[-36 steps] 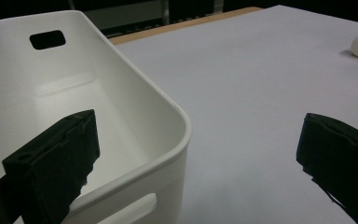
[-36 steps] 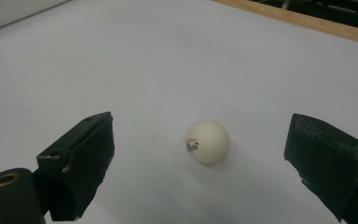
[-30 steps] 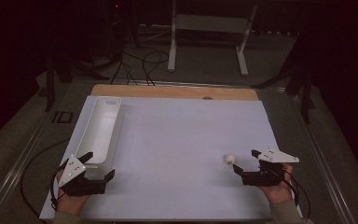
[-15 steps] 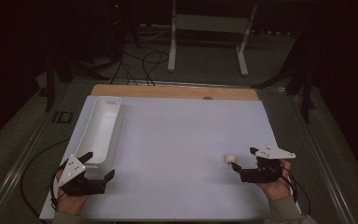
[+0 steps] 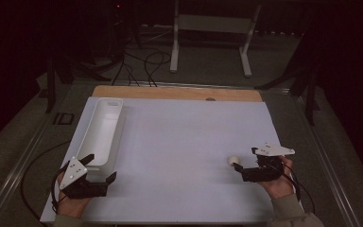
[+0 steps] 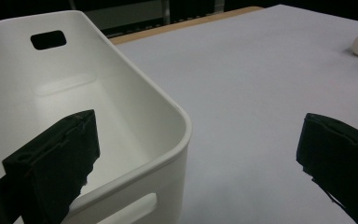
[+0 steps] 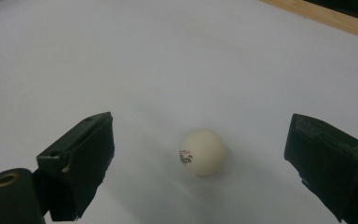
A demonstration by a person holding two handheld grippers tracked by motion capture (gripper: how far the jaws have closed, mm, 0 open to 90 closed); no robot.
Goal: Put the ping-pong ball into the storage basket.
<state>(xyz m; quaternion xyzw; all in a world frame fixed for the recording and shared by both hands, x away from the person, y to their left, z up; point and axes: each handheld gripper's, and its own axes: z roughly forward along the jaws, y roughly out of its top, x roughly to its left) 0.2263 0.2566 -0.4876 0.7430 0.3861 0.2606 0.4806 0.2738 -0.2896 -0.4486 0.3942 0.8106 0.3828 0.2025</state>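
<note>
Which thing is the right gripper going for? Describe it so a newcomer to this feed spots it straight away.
Start at the white table sheet and go to its near right part, where the right gripper points. Just ahead of its open jaws lies a ball, alone on the sheet. It is small, round and cream-white with tiny print, unlike the long white bin far left.

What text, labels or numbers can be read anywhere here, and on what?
Ball: a small red and dark printed mark on its side, too small and blurred to read.
White bin: no text.
Table sheet: no text.
Nothing else carries legible writing.
</note>
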